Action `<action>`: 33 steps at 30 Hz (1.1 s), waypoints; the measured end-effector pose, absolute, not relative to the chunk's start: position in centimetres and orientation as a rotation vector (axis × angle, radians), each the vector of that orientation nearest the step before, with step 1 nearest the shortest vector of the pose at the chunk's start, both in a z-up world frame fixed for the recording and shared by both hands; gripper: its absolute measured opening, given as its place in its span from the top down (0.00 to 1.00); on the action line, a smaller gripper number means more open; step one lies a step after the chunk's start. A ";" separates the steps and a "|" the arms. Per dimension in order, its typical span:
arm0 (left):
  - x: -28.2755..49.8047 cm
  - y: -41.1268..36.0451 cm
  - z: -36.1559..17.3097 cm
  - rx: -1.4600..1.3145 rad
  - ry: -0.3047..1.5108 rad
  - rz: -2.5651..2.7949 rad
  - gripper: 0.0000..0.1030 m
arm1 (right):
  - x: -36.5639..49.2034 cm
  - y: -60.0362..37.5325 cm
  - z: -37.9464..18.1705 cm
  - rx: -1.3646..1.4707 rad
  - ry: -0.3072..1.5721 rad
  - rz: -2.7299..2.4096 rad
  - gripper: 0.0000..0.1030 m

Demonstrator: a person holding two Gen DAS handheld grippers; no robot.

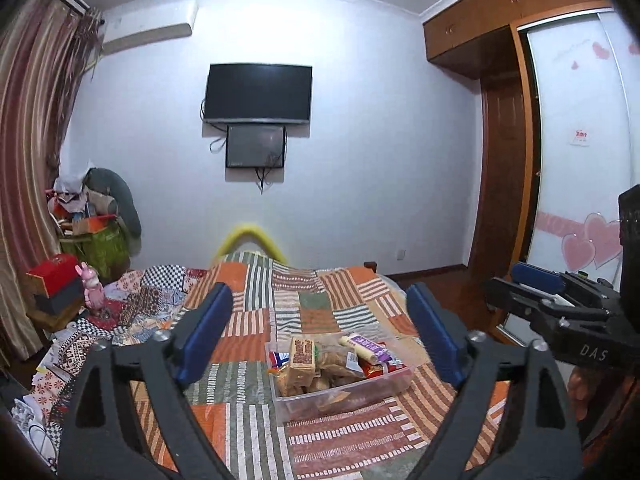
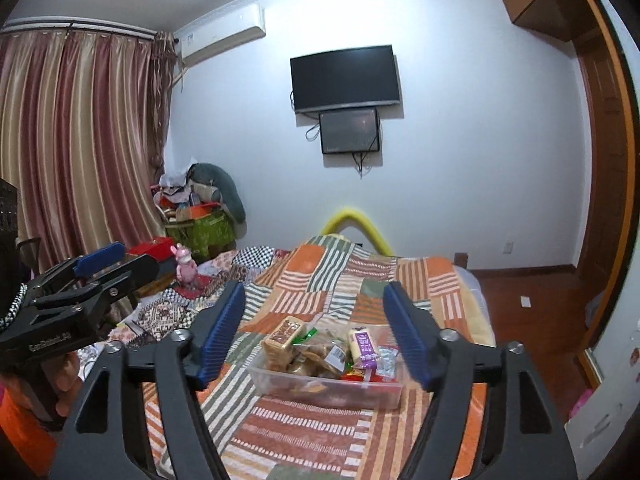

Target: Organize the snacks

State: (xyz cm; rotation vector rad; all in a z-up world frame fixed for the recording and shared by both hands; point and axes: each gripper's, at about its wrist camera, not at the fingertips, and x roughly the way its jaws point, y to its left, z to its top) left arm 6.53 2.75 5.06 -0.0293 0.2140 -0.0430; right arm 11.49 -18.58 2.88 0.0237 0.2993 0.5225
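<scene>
A clear plastic bin (image 1: pixel 304 400) (image 2: pixel 276 380) full of wrapped snacks stands on the patchwork bed quilt (image 1: pixel 344 436) (image 2: pixel 304 436). A tan biscuit pack (image 1: pixel 302 360) (image 2: pixel 282 336) and a white-and-purple bar (image 1: pixel 366 350) (image 2: pixel 362 346) stick up from it. My left gripper (image 1: pixel 320 332) is open and empty, held above and short of the bin. My right gripper (image 2: pixel 316 328) is open and empty, also above and short of the bin. Each gripper shows at the edge of the other's view, the right one (image 1: pixel 520 284) and the left one (image 2: pixel 108 264).
A pink toy rabbit (image 1: pixel 93 289) (image 2: pixel 185 265) and a red box (image 1: pixel 54 276) sit left of the bed. A cluttered green bag (image 2: pixel 200 228) stands by the curtain (image 2: pixel 80 140). A TV (image 1: pixel 258 94) hangs on the far wall. A wardrobe (image 1: pixel 580 152) and wooden floor (image 2: pixel 532 300) lie right.
</scene>
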 end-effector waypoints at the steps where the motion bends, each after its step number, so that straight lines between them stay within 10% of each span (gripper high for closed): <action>1: 6.1 2.6 5.1 -0.028 0.206 -0.040 0.07 | 11.2 -18.6 2.9 0.023 0.293 0.517 0.27; 12: 4.1 1.3 4.9 -0.015 0.180 -0.036 0.00 | 9.7 -19.1 3.1 0.023 0.235 0.468 0.01; 33: 4.1 1.2 4.3 -0.021 0.194 -0.026 0.00 | 7.8 -19.3 2.4 -0.016 0.208 0.436 0.00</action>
